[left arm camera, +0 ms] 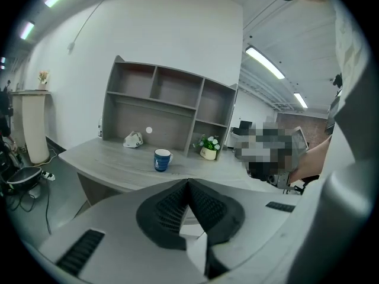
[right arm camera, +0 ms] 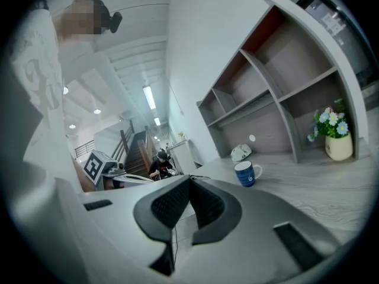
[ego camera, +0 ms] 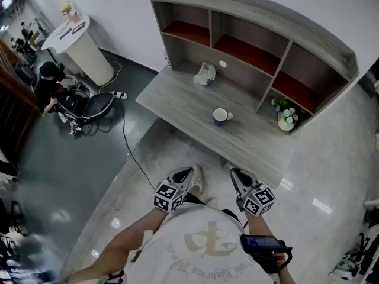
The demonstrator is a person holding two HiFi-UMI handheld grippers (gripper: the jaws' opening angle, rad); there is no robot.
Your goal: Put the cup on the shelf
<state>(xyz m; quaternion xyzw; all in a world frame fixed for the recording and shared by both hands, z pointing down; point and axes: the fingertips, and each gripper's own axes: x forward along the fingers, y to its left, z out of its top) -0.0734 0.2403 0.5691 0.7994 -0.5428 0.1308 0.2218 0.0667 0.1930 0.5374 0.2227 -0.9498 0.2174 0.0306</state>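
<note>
A blue cup with a white rim stands upright on the grey desk, in front of the shelf unit with its open compartments. The same cup shows in the left gripper view and again, as the cup, in the right gripper view. My left gripper and right gripper hang side by side short of the desk's near edge, well apart from the cup. Both have their jaws together with nothing between them, left gripper, right gripper.
A white crumpled object lies at the back of the desk. A small flower pot stands in the shelf's lower right bay. Left on the floor are a white round stand, cables and a crouching person.
</note>
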